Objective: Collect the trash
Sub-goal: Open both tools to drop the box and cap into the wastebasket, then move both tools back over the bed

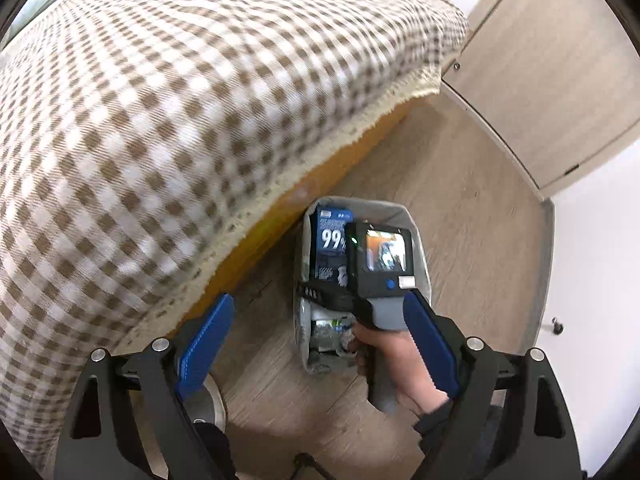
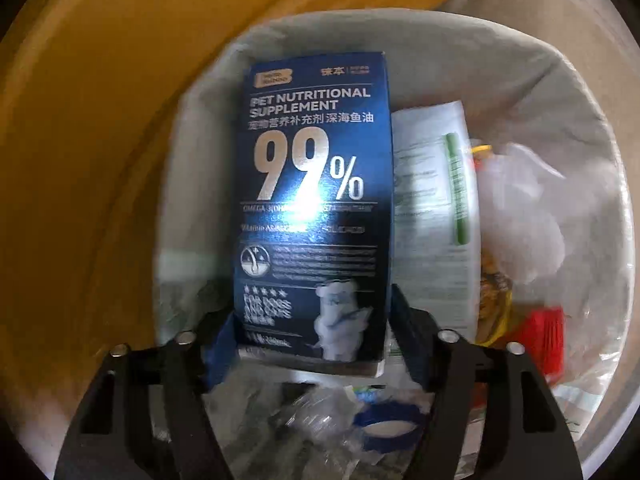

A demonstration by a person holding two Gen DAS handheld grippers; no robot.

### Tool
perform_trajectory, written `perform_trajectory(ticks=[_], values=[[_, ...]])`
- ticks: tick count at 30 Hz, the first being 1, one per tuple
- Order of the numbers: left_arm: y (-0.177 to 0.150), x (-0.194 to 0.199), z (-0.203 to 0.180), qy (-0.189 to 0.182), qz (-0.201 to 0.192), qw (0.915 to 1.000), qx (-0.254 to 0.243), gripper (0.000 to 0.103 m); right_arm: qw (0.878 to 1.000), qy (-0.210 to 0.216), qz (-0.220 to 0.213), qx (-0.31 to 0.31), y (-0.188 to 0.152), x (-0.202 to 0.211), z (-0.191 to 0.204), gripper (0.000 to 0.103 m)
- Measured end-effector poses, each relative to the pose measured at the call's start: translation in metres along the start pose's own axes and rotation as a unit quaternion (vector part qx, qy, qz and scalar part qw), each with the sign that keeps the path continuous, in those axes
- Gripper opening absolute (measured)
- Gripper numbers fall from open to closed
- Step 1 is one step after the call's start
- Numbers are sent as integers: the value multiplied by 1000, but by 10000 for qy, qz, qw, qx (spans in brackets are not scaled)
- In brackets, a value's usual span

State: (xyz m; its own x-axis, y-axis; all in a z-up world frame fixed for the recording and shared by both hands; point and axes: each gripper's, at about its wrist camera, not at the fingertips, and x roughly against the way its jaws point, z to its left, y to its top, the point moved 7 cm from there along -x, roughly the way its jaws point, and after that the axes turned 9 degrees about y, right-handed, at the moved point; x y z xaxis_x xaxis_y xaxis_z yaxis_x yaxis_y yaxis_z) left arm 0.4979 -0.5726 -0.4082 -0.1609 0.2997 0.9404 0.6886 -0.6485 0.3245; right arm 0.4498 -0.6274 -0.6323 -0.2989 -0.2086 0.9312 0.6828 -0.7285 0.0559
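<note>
One dark blue cardboard supplement box (image 2: 312, 216) printed "99%" stands upright between the blue pads of the right gripper (image 2: 310, 340), whose jaws are closed on its lower end, judging by the contact; it hangs inside the white-lined trash bin (image 2: 580, 128), presumably so a release drops it onto the rubbish. Beside it lie one white printed leaflet (image 2: 432, 208), crumpled clear plastic (image 2: 532, 208) and one red scrap (image 2: 544, 340). The left gripper (image 1: 316, 344) hovers above, jaws wide apart and empty, beside the checkered bedspread (image 1: 180, 120).
</note>
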Motion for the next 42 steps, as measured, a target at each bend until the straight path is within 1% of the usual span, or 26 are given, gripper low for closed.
perform_trajectory(ticks=[1, 2, 4, 8, 10, 12, 13, 16, 17, 19, 21, 24, 25, 27, 28, 30, 31, 32, 33, 34, 35, 36, 37, 38, 40, 42], values=[[1, 3, 1, -31, -24, 10000, 41, 84, 10000, -45, 42, 55, -3, 6, -2, 81], [2, 7, 1, -62, -67, 9999, 59, 84, 9999, -64, 20, 116, -4, 11, -3, 83], [2, 12, 0, -98, -188, 9998, 45, 84, 9996, 33, -133, 234, -8, 33, -3, 83], [0, 18, 5, 59, -399, 9992, -24, 84, 9985, 124, -450, 287, -17, 87, -7, 83], [-1, 22, 5, -4, -334, 9994, 18, 84, 9978, 47, -590, 297, -18, 117, -12, 83], [-10, 28, 5, -56, -150, 9999, 48, 84, 9965, -113, -752, 346, -24, 153, -19, 83], [-14, 33, 5, -56, -169, 9998, 63, 84, 9958, -175, -823, 372, -24, 166, -16, 83], [-27, 62, 1, -99, -364, 9993, 35, 84, 9924, -404, -1058, 488, -26, 215, -16, 83], [-32, 72, 1, -124, -415, 9991, 32, 84, 9911, -481, -1110, 550, -32, 235, -16, 83], [-38, 96, 0, -165, -544, 9984, -8, 84, 9894, -578, -1171, 634, -38, 257, -10, 83], [-43, 129, 0, -196, -796, 9966, -58, 84, 9851, -660, -1346, 839, -51, 287, 2, 83], [-55, 192, 15, -121, -1342, 9907, -169, 84, 9748, -677, -1737, 1222, -65, 340, 34, 83], [-60, 208, 21, -86, -1489, 9887, -178, 84, 9709, -676, -1858, 1355, -74, 353, 45, 83], [-72, 245, 41, 28, -1861, 9824, -137, 84, 9594, -528, -2154, 1743, -97, 383, 82, 83], [-80, 262, 55, 98, -2034, 9790, -91, 86, 9541, -423, -2267, 1910, -105, 395, 97, 83], [-96, 291, 86, 298, -2363, 9712, 73, 87, 9396, -142, -2592, 2231, -128, 414, 138, 83], [-105, 304, 103, 419, -2544, 9660, 184, 88, 9283, 66, -2851, 2386, -139, 424, 162, 83], [-116, 315, 122, 599, -2698, 9605, 324, 88, 9200, 234, -3027, 2477, -146, 428, 177, 83], [-123, 322, 138, 734, -2804, 9560, 455, 88, 9068, 499, -3264, 2623, -156, 434, 199, 83], [-135, 329, 162, 881, -2927, 9497, 686, 88, 8976, 650, -3426, 2698, -162, 435, 213, 83], [-141, 333, 176, 929, -2976, 9464, 845, 88, 8892, 782, -3560, 2765, -167, 433, 231, 83], [-147, 335, 192, 961, -3003, 9433, 1038, 88, 8846, 871, -3603, 2830, -169, 428, 246, 83], [-156, 337, 214, 979, -3016, 9387, 1353, 88, 8814, 958, -3604, 2900, -171, 424, 261, 83], [-159, 337, 227, 970, -3017, 9361, 1527, 88, 8773, 1076, -3540, 3057, -172, 413, 283, 83], [-166, 335, 253, 925, -2987, 9311, 1880, 88, 8749, 1098, -3436, 3232, -168, 398, 310, 83], [-172, 333, 276, 918, -2938, 9277, 2114, 88, 8759, 1110, -3317, 3323, -162, 389, 330, 83]])
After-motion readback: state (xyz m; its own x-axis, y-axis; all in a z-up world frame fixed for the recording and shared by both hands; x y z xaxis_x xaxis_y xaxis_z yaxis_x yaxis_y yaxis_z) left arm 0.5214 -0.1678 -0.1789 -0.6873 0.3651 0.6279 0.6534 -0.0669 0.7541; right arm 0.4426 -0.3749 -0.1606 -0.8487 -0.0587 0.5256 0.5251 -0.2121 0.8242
